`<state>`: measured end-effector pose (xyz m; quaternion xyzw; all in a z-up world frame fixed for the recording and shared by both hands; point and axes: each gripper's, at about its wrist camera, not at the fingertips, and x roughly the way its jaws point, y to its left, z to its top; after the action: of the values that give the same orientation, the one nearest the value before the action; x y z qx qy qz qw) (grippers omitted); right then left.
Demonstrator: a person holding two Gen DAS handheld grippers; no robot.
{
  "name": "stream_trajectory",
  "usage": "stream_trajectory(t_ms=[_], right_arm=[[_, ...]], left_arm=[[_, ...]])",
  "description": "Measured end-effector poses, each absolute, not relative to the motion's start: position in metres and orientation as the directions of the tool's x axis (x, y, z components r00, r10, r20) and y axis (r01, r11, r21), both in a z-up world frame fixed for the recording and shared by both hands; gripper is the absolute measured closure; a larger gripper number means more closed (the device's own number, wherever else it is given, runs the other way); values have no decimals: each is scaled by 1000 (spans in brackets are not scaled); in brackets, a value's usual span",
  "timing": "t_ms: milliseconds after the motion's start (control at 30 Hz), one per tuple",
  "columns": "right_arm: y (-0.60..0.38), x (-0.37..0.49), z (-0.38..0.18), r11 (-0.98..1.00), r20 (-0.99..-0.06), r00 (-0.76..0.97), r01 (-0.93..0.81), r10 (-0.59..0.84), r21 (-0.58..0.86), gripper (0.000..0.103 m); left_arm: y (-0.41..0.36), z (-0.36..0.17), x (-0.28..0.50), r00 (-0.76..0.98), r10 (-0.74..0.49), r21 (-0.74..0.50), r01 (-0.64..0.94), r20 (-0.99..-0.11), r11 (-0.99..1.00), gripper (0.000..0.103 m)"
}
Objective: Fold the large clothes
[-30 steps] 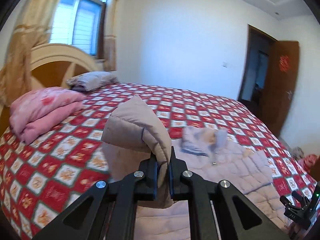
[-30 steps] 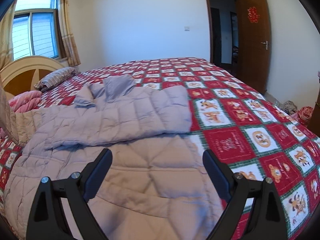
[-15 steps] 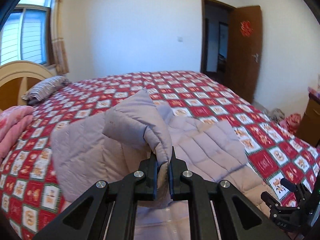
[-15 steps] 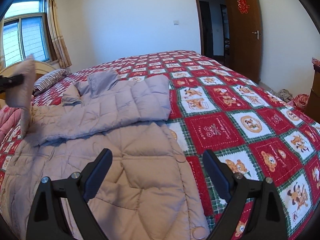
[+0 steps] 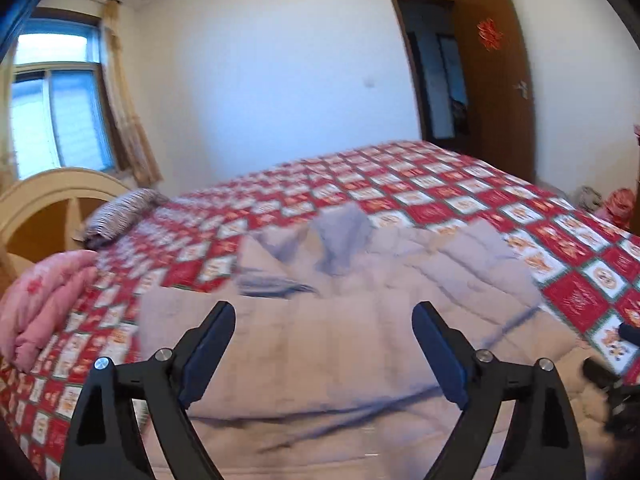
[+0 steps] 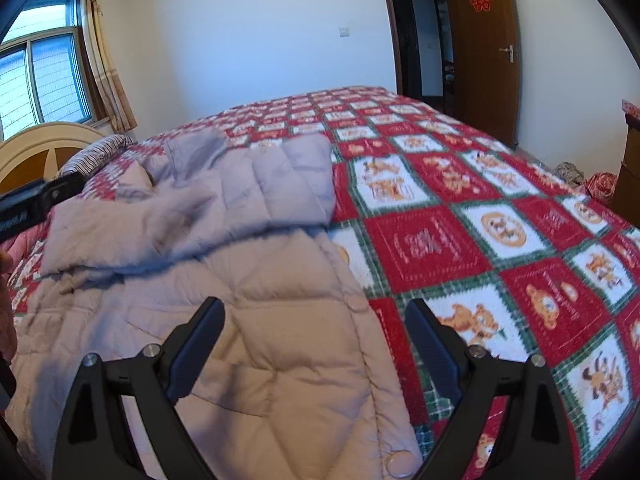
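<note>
A pale mauve quilted jacket (image 5: 360, 320) lies spread on the bed, its sleeves folded across the body (image 6: 224, 208). My left gripper (image 5: 323, 320) hovers just above the jacket; its jaws are opening and nothing is between them. My right gripper (image 6: 314, 316) hangs open over the jacket's front edge with its snap buttons (image 6: 354, 302), holding nothing. The tip of the left gripper (image 6: 36, 200) shows at the left edge of the right wrist view, and part of the right gripper (image 5: 616, 380) at the right edge of the left wrist view.
The bed carries a red, white and green patchwork cover (image 6: 460, 220). A folded pink blanket (image 5: 44, 300) and a striped pillow (image 5: 124, 212) lie by the wooden headboard (image 5: 48, 200). A window (image 5: 52, 104) is behind, an open door (image 5: 492, 80) at the right.
My left gripper carried a sleeve across over the jacket, then let it go and opened wide; the sleeve now lies flat. The right gripper stayed open, almost still.
</note>
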<state>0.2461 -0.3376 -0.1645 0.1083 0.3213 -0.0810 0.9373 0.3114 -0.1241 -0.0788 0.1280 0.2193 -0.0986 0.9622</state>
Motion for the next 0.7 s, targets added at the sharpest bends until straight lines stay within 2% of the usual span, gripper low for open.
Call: stream_trajectory(t_ms=[133,300,367,400,500,567,633,667,700], right_arm=[[-317,255,-139,974,-591,806,155,-26,168,9],[-286,290,-133,977,-608,789,57,82,205,9],[-276,309,-139,973,-632,767,43,114,227,12],[-271,320,-143,970,-647,751,38,130,239,17],[-260,350,-158,967,-693,702,26,162,253,23],[-254,366,-169,966,-721,670,24,176,258,31],[-247,376,-181,965,-751,631,13,194,261,54],[-245,376,-181,967,-754,627,7,194,254,60],[-242,374,-182,968,-752,628,-9,200,250,78]], left_arm=[[-77,-89,324,892,-46,211,156,-451,965,11],[0,-127,357,822,121,174,-27,-556,984,11],[28,-142,363,797,171,158,-96,-580,983,11],[36,-147,365,786,185,152,-117,-589,981,11],[58,-166,369,753,169,88,-147,-636,985,11],[63,-173,368,749,150,58,-148,-646,987,11],[61,-178,370,745,150,64,-143,-650,988,11],[60,-180,370,743,150,69,-139,-652,988,11],[59,-183,371,741,150,72,-137,-654,988,11]])
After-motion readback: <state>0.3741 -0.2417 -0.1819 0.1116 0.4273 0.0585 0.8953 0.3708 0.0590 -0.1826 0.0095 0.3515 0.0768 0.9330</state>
